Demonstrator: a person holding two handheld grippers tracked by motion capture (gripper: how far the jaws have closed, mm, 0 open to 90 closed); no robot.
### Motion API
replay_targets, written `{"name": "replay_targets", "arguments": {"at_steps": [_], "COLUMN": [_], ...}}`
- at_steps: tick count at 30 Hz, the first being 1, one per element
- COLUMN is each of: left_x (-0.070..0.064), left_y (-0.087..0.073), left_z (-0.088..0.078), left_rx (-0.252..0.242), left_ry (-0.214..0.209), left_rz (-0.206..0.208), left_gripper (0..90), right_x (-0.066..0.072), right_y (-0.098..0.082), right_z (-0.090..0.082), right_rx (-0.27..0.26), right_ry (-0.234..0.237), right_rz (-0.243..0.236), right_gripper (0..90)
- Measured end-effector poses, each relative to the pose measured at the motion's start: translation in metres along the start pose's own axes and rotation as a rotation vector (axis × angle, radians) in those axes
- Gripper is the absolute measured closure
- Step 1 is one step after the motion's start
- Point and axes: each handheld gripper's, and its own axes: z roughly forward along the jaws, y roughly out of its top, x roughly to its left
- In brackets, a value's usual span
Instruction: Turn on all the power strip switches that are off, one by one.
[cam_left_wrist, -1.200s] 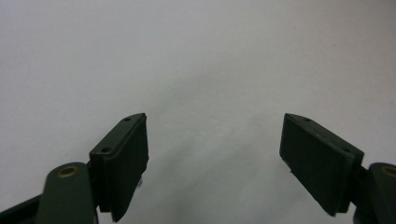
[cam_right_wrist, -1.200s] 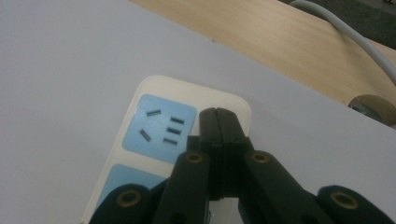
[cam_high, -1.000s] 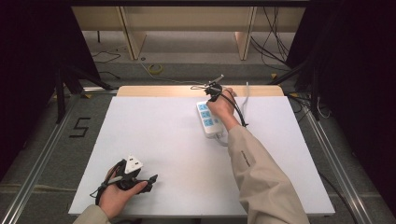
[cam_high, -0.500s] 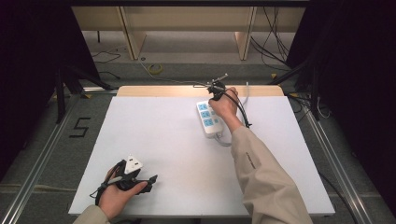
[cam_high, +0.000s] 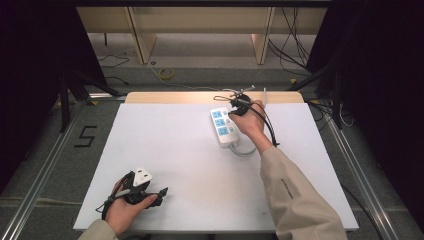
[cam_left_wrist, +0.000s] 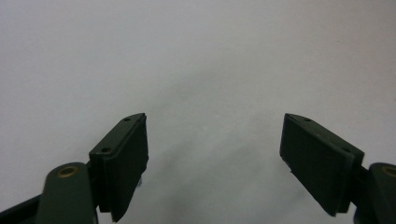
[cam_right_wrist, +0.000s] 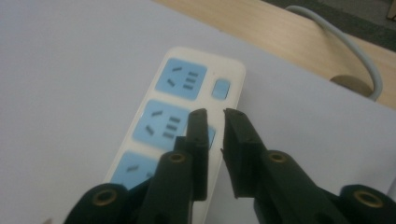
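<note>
A white power strip (cam_high: 223, 128) with blue sockets lies at the far right-centre of the white table (cam_high: 165, 145). My right gripper (cam_high: 230, 113) hovers over the strip's far end. In the right gripper view the strip (cam_right_wrist: 173, 116) lies just under the right gripper (cam_right_wrist: 215, 114), whose jaws stand almost together with only a thin gap and nothing between them. A blue switch (cam_right_wrist: 221, 88) sits just beyond the tips. My left gripper (cam_high: 159, 194) rests near the front left edge, and in the left gripper view it (cam_left_wrist: 215, 140) is wide open over bare white surface.
The strip's pale cable (cam_right_wrist: 345, 42) runs off over the wooden far edge (cam_high: 175, 97) of the table, and a loop of it (cam_high: 244, 150) lies under the right wrist. Shelf legs and loose cables stand on the floor beyond.
The right hand and its gripper have shifted slightly to the right over the power strip. The left gripper has stayed where it was.
</note>
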Motion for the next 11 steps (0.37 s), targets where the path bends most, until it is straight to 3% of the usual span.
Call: {"name": "replay_targets", "arguments": {"at_steps": [5, 11], "left_x": [0.001, 0.002], "left_y": [-0.001, 0.000], "left_z": [-0.001, 0.002], "left_rx": [-0.003, -0.002], "left_ry": [0.009, 0.008], "left_rz": [-0.013, -0.022], "left_gripper": [22.4, 20.6], "right_x": [0.000, 0.015], "right_y": [-0.053, -0.147], "right_z": [-0.039, -0.099], "right_rx": [-0.002, -0.101], "right_ry": [0.088, 0.206], "right_rz": [-0.016, -0.040], "right_gripper": [64.8, 52.5]}}
